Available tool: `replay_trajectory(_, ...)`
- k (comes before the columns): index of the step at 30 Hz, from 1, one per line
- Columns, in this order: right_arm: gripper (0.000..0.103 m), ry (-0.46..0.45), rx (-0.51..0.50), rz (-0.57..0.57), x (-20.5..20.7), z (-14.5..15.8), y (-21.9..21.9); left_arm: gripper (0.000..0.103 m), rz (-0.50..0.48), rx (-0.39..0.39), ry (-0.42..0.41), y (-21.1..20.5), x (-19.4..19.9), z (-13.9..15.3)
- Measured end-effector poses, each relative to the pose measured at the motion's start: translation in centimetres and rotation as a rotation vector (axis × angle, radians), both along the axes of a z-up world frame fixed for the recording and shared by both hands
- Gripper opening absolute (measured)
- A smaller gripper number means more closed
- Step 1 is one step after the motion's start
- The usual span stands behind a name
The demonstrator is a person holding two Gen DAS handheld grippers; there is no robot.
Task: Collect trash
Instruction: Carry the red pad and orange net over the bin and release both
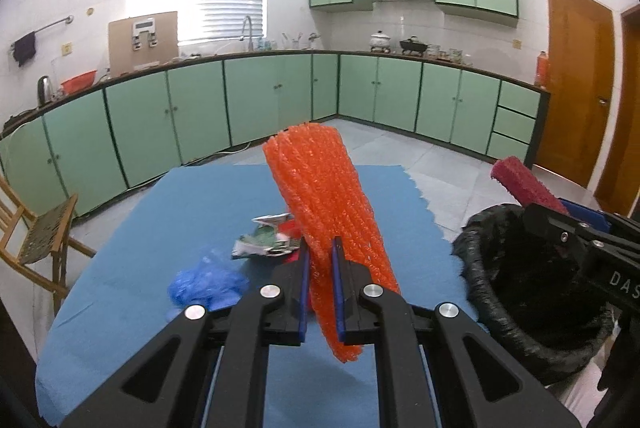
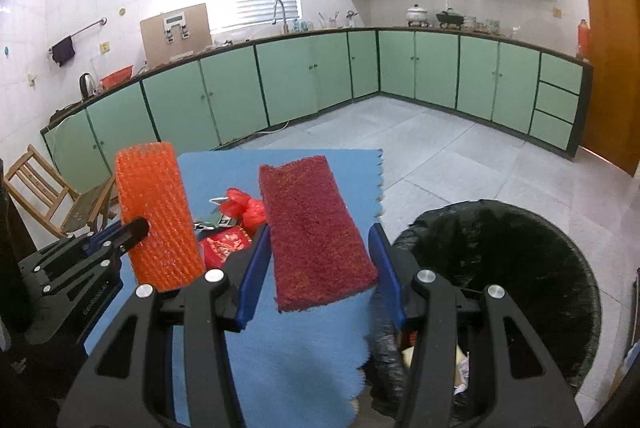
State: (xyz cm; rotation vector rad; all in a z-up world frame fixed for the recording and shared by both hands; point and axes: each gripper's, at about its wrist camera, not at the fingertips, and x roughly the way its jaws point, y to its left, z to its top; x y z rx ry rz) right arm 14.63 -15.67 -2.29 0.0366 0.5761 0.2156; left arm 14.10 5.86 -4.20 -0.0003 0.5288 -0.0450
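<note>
Your left gripper is clenched on one orange foam net sleeve. The sleeve stands nearly upright between the blue pads, tilted slightly to the left at its top, with its lower end hanging below the fingers and above the table. In the right wrist view the same sleeve appears at the left, pinched by the left gripper.

Your right gripper frames one dark red fibrous pad. The pad's left edge lies against the left blue pad. Its right edge sits just beside the right blue pad, and you cannot tell whether the two touch, so the grasp cannot be confirmed. In the left wrist view, the pad projects up beyond the right gripper, above the rim of the bin.

One bin lined with a black bag stands on the floor just beside the right edge of the table.

Items on the blue table cover, counted:
- one crumpled blue plastic piece, near the left gripper;
- one flattened green-and-white wrapper;
- one red packet;
- one crumpled red plastic piece.
</note>
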Motion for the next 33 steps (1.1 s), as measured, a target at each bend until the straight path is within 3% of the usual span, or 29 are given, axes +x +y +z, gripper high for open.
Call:
replay_trajectory(16,0.048,-0.043,-0.019,-0.189,-2.3,0.7,-9.9,0.010,-0.204,-0.004,-0.042,-9.6,0.9,1.2)
replay_trajectory(33,0.048,0.022,-0.041,-0.346,-2.8,-3.6,-17.9,0.010,-0.391,0.029,-0.017,-19.6,3.2,-0.4)
